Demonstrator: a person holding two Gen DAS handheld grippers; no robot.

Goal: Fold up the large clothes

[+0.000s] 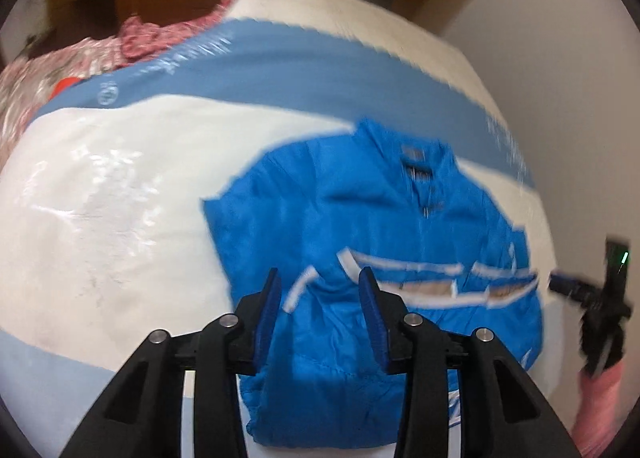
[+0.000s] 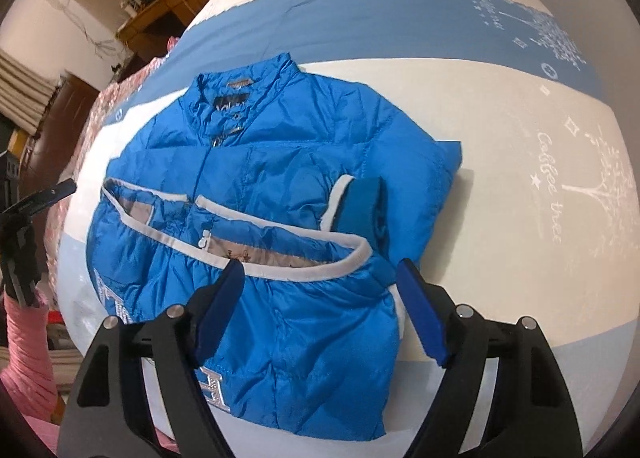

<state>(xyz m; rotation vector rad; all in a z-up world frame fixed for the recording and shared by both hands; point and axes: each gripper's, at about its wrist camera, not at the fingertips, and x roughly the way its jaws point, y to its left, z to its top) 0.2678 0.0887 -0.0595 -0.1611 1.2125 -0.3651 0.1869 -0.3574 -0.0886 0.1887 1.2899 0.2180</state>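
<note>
Blue puffer jacket lying half-folded on bed, light, soft, slick-shelled, best pinched at white-trimmed hem; left hand-held gripper and right hand-held gripper both parted above it, nothing clamped.

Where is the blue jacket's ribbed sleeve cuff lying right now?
In the right wrist view the cuff lies folded across the jacket front, right of centre, just above the white-trimmed hem fold.

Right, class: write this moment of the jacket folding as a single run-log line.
stage: hem folded up | blue jacket flat on bed | left gripper open, empty | right gripper open wide, empty
</note>
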